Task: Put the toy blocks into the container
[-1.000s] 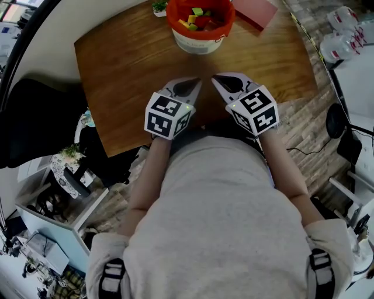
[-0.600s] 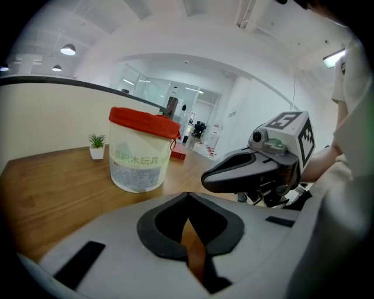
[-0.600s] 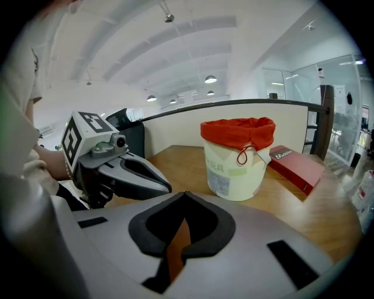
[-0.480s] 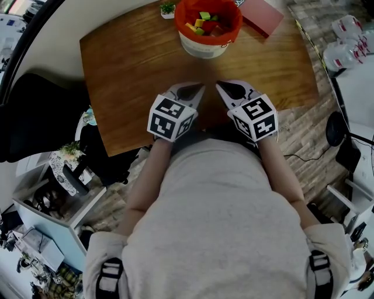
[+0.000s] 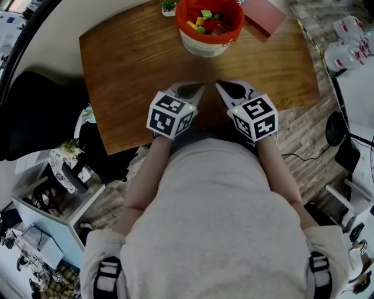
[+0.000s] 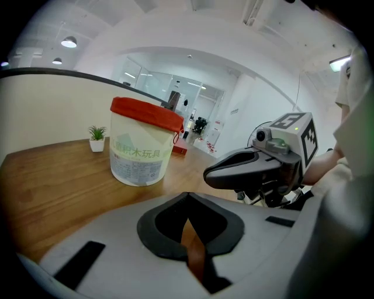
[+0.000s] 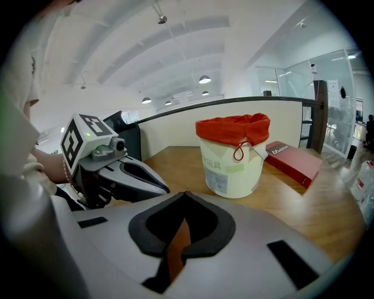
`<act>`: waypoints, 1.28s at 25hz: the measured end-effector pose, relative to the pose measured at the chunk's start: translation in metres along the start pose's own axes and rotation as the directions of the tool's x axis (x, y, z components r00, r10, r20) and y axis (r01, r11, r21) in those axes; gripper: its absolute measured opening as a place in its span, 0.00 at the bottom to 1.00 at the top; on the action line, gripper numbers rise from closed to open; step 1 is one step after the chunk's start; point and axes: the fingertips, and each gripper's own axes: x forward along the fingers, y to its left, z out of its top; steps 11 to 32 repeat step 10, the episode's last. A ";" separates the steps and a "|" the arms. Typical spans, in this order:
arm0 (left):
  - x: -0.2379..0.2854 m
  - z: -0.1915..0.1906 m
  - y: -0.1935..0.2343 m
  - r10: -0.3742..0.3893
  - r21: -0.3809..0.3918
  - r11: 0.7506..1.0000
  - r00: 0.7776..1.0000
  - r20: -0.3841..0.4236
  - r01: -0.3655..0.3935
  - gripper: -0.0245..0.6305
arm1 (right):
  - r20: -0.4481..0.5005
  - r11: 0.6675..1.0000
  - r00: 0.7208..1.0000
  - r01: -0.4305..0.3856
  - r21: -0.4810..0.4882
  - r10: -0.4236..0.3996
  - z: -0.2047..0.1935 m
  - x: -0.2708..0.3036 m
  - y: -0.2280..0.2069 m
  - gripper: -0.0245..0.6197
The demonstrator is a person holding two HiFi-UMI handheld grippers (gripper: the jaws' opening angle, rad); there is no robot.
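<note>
Container [image 5: 201, 48] count one, book [image 5: 264, 14] one; left tongs [image 5: 200, 87], right tongs [image 5: 220, 85] both closed.

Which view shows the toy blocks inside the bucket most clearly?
The head view: it looks down into the bucket, so the coloured blocks show inside. The left gripper view and the right gripper view see the bucket from the side: only its wall and red rim, no blocks.

A wooden table [image 5: 128, 64] stands on a stone-patterned floor [image 5: 301, 131], a black chair [image 5: 35, 125] beside it; round ceiling lamps [image 6: 69, 42] (all lit) brighten white walls [image 6: 257, 99] and glass partitions [image 6: 143, 82].
</note>
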 end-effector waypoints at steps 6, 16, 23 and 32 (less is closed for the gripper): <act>0.002 -0.001 -0.001 -0.010 0.005 1.000 1.000 -0.009 0.010 0.06 | -0.014 1.000 1.000 -0.004 0.011 0.005 -0.006 0.000 -0.001 0.05; 0.003 -0.002 -0.002 -0.017 0.014 1.000 1.000 -0.018 0.017 0.06 | -0.026 1.000 1.000 -0.008 0.009 0.008 -0.010 -0.001 -0.001 0.05; 0.003 -0.002 -0.002 -0.017 0.014 1.000 1.000 -0.018 0.017 0.06 | -0.026 1.000 1.000 -0.008 0.009 0.008 -0.010 -0.001 -0.001 0.05; 0.003 -0.002 -0.002 -0.017 0.014 1.000 1.000 -0.018 0.017 0.06 | -0.026 1.000 1.000 -0.008 0.009 0.008 -0.010 -0.001 -0.001 0.05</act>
